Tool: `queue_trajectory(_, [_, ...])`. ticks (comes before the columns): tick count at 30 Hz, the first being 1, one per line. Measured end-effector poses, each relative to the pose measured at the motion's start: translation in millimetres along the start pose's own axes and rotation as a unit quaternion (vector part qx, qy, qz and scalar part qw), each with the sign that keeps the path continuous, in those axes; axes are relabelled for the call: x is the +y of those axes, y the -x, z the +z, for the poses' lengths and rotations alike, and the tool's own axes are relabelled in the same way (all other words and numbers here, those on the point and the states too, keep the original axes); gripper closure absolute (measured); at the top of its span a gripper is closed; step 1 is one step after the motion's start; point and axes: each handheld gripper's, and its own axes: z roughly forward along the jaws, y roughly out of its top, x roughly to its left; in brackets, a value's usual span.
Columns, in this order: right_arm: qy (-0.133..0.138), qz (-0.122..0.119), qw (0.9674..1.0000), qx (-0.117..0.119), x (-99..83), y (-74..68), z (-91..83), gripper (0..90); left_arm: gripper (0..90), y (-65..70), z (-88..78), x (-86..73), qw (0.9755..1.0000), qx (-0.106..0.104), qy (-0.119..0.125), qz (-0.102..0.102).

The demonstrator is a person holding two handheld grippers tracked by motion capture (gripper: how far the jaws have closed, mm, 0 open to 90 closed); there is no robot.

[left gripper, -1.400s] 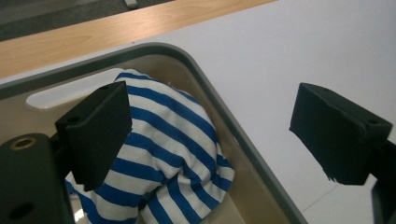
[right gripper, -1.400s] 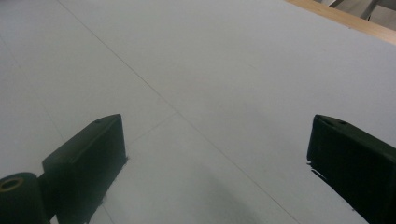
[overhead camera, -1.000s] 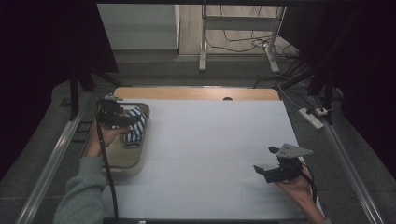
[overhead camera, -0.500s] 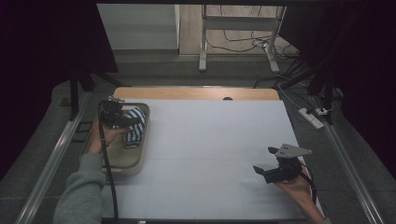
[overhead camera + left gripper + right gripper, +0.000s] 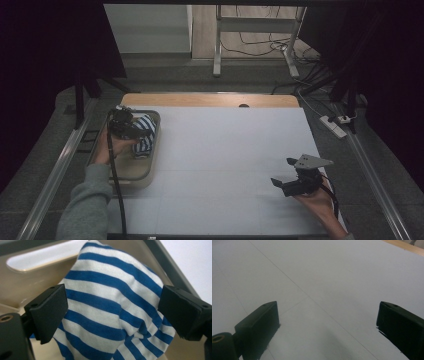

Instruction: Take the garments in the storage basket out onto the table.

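— Left gripper (image 5: 131,131): what is it doing?
— It sits over the striped cloth (image 5: 110,305) with its jaws spread wide and just opening further; the cloth lies between them, neither pad pressing it.
— Where's the cloth?
— In the beige tray (image 5: 131,172), at about nine o'clock on the table (image 5: 225,150).
— And the right gripper (image 5: 282,175)?
— Wide open around four o'clock, holding nothing, over the bare white top.

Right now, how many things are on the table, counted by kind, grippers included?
Striped cloth: 1
Beige tray: 1
Grippers: 2, the left gripper and the right gripper
Total: 4
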Motion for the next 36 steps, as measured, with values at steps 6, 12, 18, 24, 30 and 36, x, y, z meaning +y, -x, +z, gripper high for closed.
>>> queue_trajectory(6, [0.0, 0.0, 1.0, 0.0, -0.2, 0.1, 0.3, 4.1, 8.2, -0.7, 5.2, -1.4, 0.9999, -0.006, -0.011, 0.001])
queue_trajectory(12, [-0.001, 0.0, 1.0, 0.0, -0.2, -0.1, 0.0, 4.1, 7.8, 1.0, 9.9, -6.1, 0.9993, -0.006, -0.032, 0.016])
queue_trajectory(18, [-0.003, 0.0, 1.0, 0.0, -0.4, -0.4, 1.1, 4.1, 7.9, 1.9, 16.4, -7.6, 0.9988, -0.006, -0.045, 0.018])
queue_trajectory(24, [-0.004, -0.002, 1.0, 0.001, -0.5, -0.7, 1.5, 4.1, 15.8, 1.7, 23.7, -9.7, 0.9978, -0.007, -0.063, 0.016])
queue_trajectory(30, [-0.004, -0.001, 1.0, 0.002, -0.4, -0.8, 1.1, 4.1, 39.5, -0.5, 22.4, -11.5, 0.9978, -0.017, -0.063, 0.011])
queue_trajectory(36, [-0.006, 0.0, 1.0, 0.002, -0.5, -1.3, 2.0, 4.4, 54.0, 0.0, 18.2, -11.5, 0.998, -0.013, -0.062, 0.004])
